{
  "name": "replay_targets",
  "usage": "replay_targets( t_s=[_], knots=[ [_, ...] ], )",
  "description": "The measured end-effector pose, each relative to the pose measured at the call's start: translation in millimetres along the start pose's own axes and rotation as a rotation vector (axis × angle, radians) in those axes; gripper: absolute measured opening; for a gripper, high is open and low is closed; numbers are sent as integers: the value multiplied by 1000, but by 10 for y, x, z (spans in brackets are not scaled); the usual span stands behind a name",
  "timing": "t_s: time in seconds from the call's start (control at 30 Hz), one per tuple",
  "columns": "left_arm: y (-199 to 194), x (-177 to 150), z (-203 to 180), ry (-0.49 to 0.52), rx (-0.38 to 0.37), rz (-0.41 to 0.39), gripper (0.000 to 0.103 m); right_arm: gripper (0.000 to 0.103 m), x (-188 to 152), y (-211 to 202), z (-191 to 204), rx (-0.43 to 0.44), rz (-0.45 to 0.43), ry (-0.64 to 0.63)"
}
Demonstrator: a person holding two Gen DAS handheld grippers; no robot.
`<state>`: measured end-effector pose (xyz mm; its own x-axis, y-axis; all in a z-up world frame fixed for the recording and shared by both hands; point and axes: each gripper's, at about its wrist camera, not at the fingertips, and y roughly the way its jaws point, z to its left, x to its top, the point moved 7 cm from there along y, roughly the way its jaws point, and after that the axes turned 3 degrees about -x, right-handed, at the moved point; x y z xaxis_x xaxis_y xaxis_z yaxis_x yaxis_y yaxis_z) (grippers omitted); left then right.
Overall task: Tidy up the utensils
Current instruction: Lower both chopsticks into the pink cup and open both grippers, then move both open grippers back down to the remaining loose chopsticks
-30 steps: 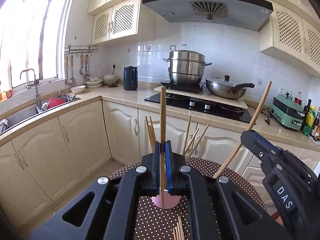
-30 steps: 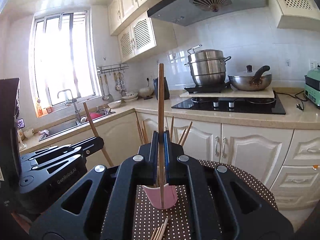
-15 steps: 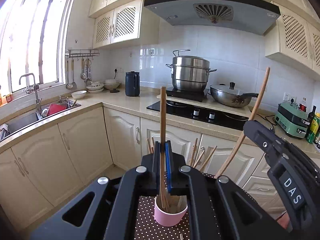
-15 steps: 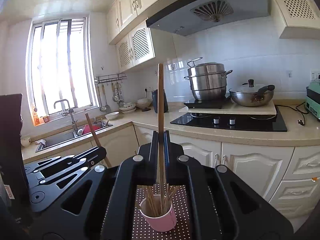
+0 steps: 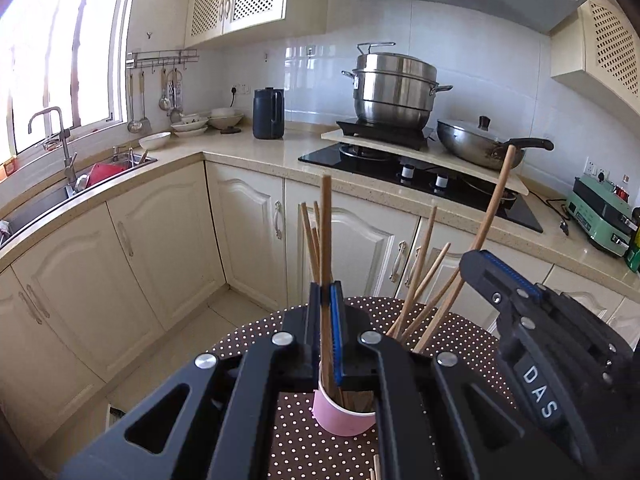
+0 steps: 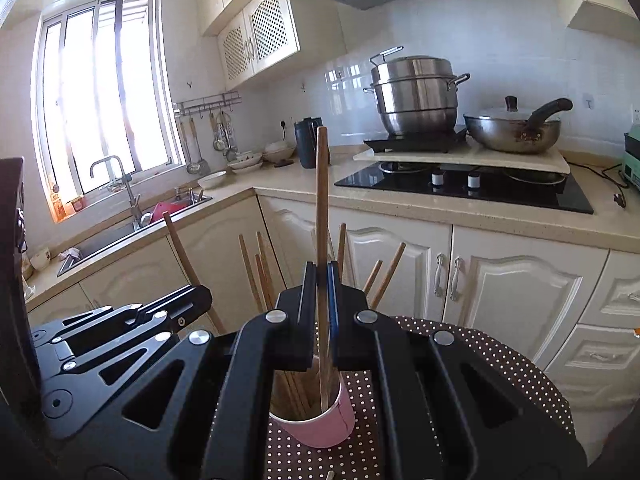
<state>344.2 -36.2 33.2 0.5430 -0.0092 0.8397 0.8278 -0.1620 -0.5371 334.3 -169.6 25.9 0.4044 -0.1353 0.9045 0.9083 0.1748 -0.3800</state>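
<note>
The dotted counter (image 5: 460, 332) carries a pink cup (image 5: 344, 416) already bristling with chopsticks, right below both of your tools. Your left tool (image 5: 329, 320) is clenched on one chopstick (image 5: 326, 232), its tip inside the cup; your right tool (image 6: 322, 304) pinches another chopstick (image 6: 321, 200) likewise. They look light, stiff and smooth: hold mid-shaft, and release gently, since the cup could tip.

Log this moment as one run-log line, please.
left gripper: shut on chopstick | right gripper: shut on chopstick | both over pink cup | step: lowering in
</note>
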Motion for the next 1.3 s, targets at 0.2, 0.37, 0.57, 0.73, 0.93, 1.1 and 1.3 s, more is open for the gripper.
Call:
replay_targets(
  t_s=[0.2, 0.37, 0.57, 0.73, 0.93, 1.1, 1.3],
  knots=[
    [251, -232, 38, 1, 5, 56, 6, 6, -281, 293, -98, -19, 97, 11],
    [264, -256, 35, 27, 17, 36, 6, 7, -461, 431, -123, -15, 168, 4],
    [391, -398, 157, -12, 38, 99, 27, 8, -622, 438, -198, 5, 236, 42],
    [452, -588, 250, -21, 54, 161, 30, 78, -727, 358, -283, -10, 244, 57],
    [289, -722, 248, -22, 25, 135, 36, 78, -755, 151, -333, -6, 216, 52],
    [50, -767, 207, 4, 54, 97, 42, 82, -829, 4, -349, -29, 223, 39],
    [-263, -885, 56, 76, 69, 73, 47, 84, -913, -261, -335, -41, 210, 35]
  ],
)
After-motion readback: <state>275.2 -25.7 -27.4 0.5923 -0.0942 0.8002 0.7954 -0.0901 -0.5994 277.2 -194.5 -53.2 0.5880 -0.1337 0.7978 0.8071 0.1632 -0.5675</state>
